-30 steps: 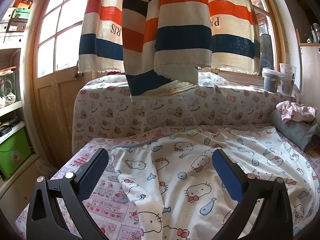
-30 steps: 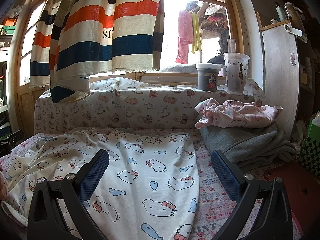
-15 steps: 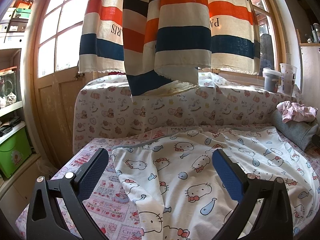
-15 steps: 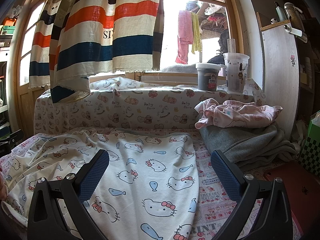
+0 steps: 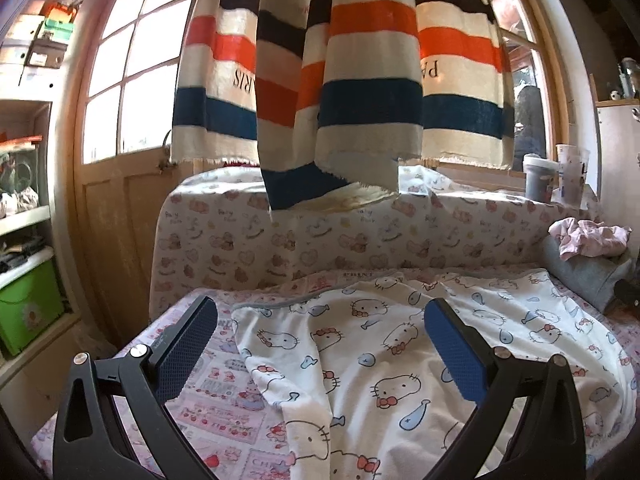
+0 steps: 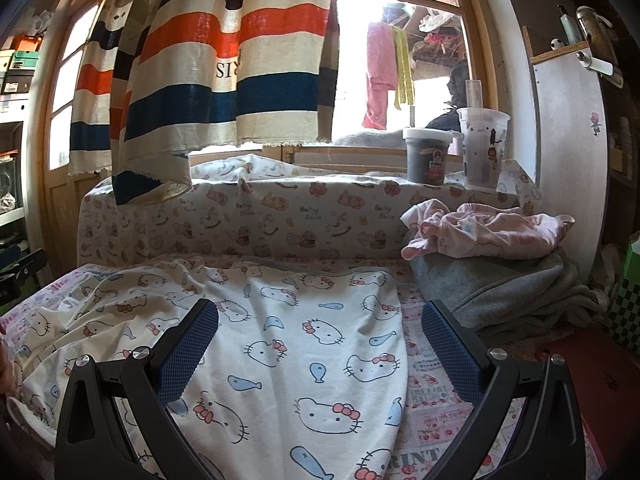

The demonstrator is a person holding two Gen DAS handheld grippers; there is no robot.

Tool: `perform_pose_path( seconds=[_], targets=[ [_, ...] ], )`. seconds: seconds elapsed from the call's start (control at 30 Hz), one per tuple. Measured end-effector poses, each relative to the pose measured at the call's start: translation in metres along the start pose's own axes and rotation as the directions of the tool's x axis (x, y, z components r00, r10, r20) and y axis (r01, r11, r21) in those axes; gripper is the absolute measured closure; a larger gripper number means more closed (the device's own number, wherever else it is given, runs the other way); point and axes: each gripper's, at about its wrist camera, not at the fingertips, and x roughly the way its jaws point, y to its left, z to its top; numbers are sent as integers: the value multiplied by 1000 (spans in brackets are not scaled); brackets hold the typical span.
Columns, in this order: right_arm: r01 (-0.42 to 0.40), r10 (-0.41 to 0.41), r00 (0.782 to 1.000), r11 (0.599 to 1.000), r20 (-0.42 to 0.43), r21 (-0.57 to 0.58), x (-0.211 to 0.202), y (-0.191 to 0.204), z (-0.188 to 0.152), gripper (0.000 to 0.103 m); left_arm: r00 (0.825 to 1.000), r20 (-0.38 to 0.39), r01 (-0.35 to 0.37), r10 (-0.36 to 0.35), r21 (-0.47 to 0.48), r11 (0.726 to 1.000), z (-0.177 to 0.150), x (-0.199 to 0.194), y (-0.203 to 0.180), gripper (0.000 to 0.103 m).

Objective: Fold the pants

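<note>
Left wrist view looks across a bed (image 5: pixel 208 392) under a cartoon-print sheet, its far edge backed by a padded rest in bear-print cloth (image 5: pixel 280 248); the near edge is cut off by the frame. Over the far edge hangs a striped curtain (image 5: pixel 360 100) whose top runs out of view. The pants (image 5: pixel 400 360), white with a cat-and-fish print, lie spread flat over the middle and right of the bed, one grey-trimmed edge toward the far left corner; their near part is hidden behind the gripper arms. In the right wrist view the same pants (image 6: pixel 304 344) reach from the left edge to the middle, rumpled at the left, where the hem is cut off. At the far right corner a grey blanket (image 6: pixel 500 296) lies folded with a crumpled pink garment (image 6: pixel 488 232) on top; what kind of garment it is cannot be made out. Two cups (image 6: pixel 456 152) stand on the sill above. The left gripper (image 5: pixel 316 320) hovers over the pants with fingers spread wide, holding nothing. The right gripper (image 6: pixel 316 320) is likewise spread wide and empty, just above the cloth.
</note>
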Motion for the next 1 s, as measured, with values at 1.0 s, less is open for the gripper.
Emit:
perform_pose_path(
  seconds=[1.0],
  targets=[
    [-78, 77, 994, 997, 79, -2, -49, 13, 47, 1, 985, 171, -8, 9, -6, 1000, 46, -63, 26, 0]
  ],
)
